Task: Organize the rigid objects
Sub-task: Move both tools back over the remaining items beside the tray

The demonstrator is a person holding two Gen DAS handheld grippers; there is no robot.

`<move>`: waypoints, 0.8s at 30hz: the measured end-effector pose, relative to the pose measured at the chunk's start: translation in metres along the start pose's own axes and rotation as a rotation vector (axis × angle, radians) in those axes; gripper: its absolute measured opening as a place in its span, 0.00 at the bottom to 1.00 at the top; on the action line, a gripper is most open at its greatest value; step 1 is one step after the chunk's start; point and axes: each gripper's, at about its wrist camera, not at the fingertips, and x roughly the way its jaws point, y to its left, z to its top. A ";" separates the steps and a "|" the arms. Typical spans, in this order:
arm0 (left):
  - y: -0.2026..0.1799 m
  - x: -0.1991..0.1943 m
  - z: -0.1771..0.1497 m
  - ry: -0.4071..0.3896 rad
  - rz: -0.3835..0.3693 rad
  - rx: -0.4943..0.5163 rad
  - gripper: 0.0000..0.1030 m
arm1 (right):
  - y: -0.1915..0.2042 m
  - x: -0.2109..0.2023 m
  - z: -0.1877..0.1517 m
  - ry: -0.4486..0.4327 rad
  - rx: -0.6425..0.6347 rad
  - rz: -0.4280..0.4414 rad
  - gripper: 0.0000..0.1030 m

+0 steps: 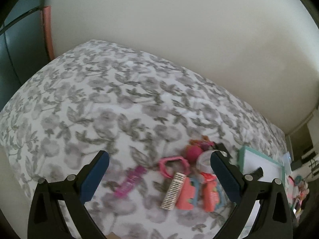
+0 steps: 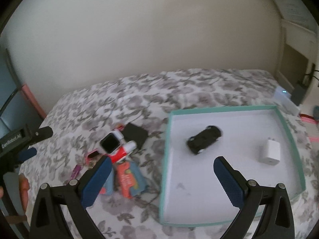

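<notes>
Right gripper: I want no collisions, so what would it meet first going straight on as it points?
Probably the tray floor just short of the black toy car; the open right gripper holds nothing. Depth is unclear.

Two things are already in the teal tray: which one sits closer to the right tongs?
The black toy car, lying near the middle of the teal tray, just ahead of the open right tongs. The white charger block sits farther toward the tray's right wall.
</notes>
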 end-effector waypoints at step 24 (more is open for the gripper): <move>0.046 0.096 -0.048 0.222 0.028 0.120 0.98 | 0.056 0.101 -0.033 0.298 -0.278 0.060 1.00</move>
